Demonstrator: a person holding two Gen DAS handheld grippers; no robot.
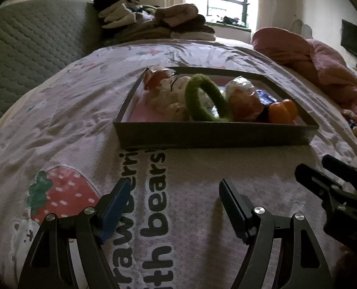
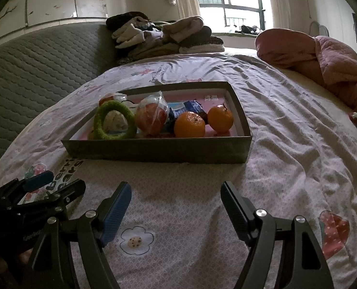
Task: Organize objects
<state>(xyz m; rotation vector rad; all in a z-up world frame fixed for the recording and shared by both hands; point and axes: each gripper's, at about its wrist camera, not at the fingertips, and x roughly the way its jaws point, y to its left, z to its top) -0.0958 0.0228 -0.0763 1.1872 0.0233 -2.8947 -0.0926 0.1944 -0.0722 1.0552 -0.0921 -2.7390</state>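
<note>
Shallow box (image 2: 154, 150) on the bed holds 2 oranges (image 2: 189, 124), a green ring (image 2: 113, 122), wrapped snacks; both claws, left claw (image 1: 172, 207) and right claw (image 2: 176, 207), gape empty.

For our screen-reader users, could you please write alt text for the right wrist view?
A shallow box on a bed holds two oranges, a green ring and wrapped items. The open right gripper hovers empty before it.
</note>
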